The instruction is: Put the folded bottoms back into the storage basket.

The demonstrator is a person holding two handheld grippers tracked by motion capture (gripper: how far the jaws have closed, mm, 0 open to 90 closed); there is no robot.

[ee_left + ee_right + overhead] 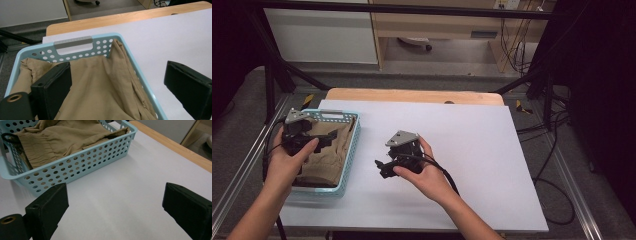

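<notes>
Black jaws of my left gripper (117, 87) rise closest in the left gripper view, spread wide with nothing between them, one pad hanging over the tan cloth and the other out past the basket's near wall above the white desk (175, 35). Below them lies the tan garment (100, 85), crumpled inside the light blue basket (100, 37), filling it nearly from wall to wall, with one corner riding up against the perforated end by the grey handle. From the high view I see the basket at the left side of the desk, my left hand holding its gripper (309, 135) right over it. My right gripper (115, 210) hovers over bare desk just beside the basket's long side, jaws likewise spread and holding nothing; in the high view it (384, 167) sits near the middle of the desk, pointed toward the basket. I judge this to be the reach for the garment, before any grasp: the cloth is untouched and fully inside the basket. Next I would lower the left jaws into the folds, shift them so both pads straddle a raised ridge of fabric rather than the plastic wall, then close and lift. My right gripper could steady the basket or take a second fold once the cloth clears the rim.
</notes>
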